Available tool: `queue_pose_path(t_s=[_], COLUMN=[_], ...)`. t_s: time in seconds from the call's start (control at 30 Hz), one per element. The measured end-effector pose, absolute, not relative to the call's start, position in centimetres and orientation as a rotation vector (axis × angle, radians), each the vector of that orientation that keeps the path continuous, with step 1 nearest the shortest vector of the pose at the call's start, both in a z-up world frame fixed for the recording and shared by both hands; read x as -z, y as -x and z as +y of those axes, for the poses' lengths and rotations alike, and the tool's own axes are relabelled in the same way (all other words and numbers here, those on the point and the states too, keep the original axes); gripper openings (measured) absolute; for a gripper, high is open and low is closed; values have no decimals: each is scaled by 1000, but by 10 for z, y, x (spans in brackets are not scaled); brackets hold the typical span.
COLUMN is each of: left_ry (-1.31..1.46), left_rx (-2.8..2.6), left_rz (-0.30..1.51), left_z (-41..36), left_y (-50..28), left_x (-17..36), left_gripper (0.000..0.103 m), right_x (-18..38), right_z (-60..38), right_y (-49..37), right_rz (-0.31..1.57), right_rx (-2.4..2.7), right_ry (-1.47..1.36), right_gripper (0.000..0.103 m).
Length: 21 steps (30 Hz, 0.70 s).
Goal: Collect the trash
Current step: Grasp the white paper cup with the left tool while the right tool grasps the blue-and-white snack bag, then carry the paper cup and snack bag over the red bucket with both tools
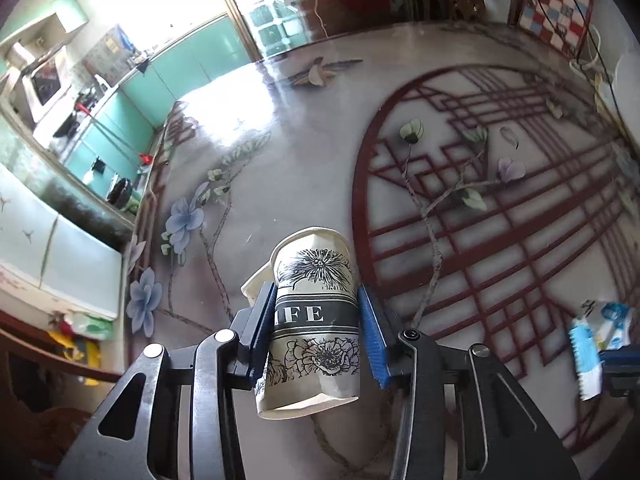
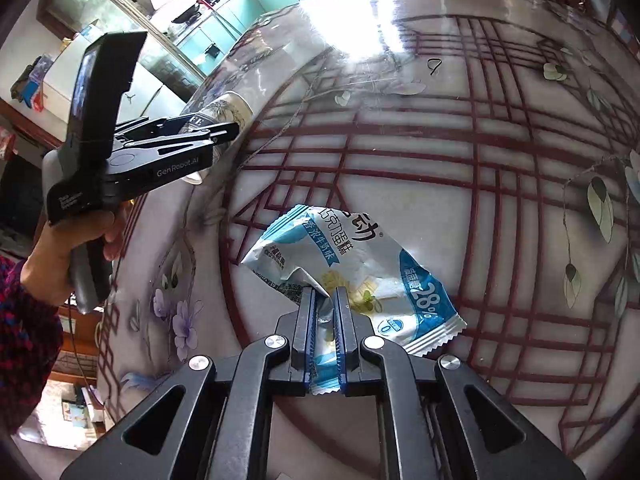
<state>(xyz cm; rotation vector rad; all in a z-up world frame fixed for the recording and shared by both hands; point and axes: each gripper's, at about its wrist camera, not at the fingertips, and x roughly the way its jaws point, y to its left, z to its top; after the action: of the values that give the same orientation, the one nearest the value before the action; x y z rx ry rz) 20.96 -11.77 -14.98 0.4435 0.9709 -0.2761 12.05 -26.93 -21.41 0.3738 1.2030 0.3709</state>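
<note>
My left gripper [image 1: 316, 312] is shut on a crumpled paper cup [image 1: 316, 280] printed with black flowers and "LIFE", held above the table. In the right wrist view the left gripper [image 2: 234, 128] shows at the left with the cup [image 2: 230, 110] in it. My right gripper [image 2: 325, 294] is shut on a blue and white snack wrapper [image 2: 360, 264], pinching its crumpled edge just over the table. The wrapper also shows at the right edge of the left wrist view [image 1: 596, 340].
The glossy table [image 1: 460, 220] has a red lattice and flower print under glass. Its left edge [image 1: 152, 184] drops toward kitchen counters. Cables [image 1: 592, 68] and a checked cloth [image 1: 560, 0] lie at the far right corner.
</note>
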Motion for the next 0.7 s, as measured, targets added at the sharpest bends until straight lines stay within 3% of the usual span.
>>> queue_pose_path(t_s=[0.47, 0.7], left_ry=[-302, -227], left_rx=[278, 269], left_rz=[903, 906], left_z=[-105, -82], left_y=[-126, -91], left_x=[68, 58], left_gripper=[39, 39], right_x=[177, 137], right_z=[-262, -242], right_y=[-106, -86], right_rz=[1131, 1077], right_rx=[-334, -332], right_ry=[-372, -287], right_gripper=[7, 7])
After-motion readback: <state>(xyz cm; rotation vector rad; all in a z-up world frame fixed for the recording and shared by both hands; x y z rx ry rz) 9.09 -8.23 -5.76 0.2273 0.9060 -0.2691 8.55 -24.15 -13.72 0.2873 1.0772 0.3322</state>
